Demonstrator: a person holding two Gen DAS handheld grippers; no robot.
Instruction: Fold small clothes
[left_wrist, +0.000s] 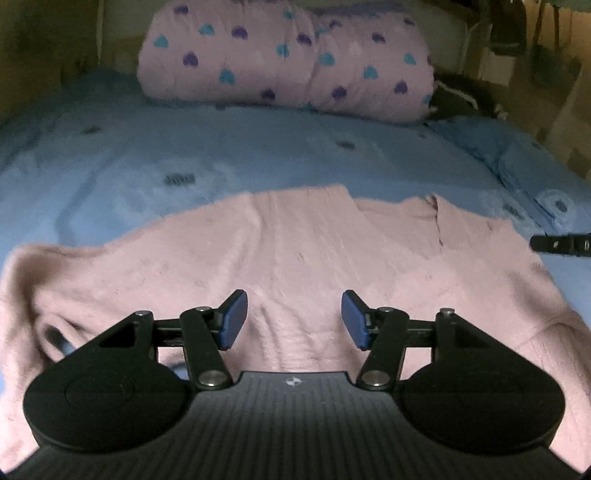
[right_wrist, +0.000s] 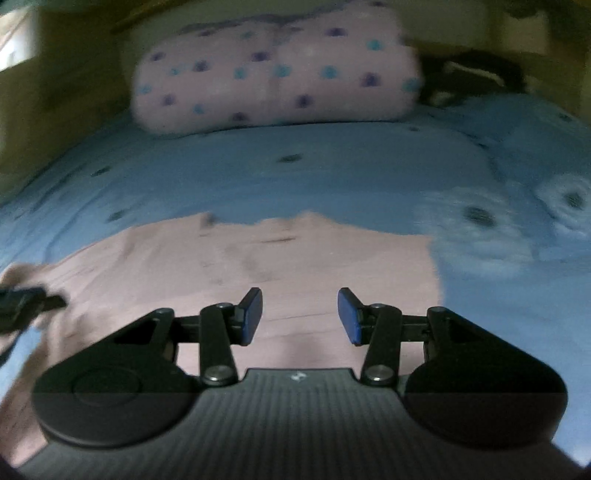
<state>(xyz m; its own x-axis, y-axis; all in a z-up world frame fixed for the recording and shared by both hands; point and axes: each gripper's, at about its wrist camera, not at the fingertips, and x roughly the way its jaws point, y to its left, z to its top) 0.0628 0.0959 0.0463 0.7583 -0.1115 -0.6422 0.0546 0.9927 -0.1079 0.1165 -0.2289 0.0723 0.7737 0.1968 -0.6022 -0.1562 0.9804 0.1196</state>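
Both wrist views: a soft pale-pink knitted garment lies spread on a light-blue bedspread printed with small dark motifs, near the foot of the bed and directly under your two tools. Your left gripper hangs over the garment with its blue-padded jaws standing wide apart and nothing between them; your right gripper hangs likewise over the garment's right portion, jaws parted about as widely and empty. The step in hand appears to be the approach before a fold: the cloth looks only partly arranged, so little of the task seems done. The next move probably calls for you to lower each tool to an edge or corner, pinch a single layer, and lift both sides evenly so the knit does not bunch. The left view alone shows the rumpled, rolled-up left edge of the garment and a notch along its far hem; the right view alone shows the garment's straight right edge against the bedspread, though it is blurred. A rolled pink quilt with blue and purple hearts lies at the head of the bed, well apart.
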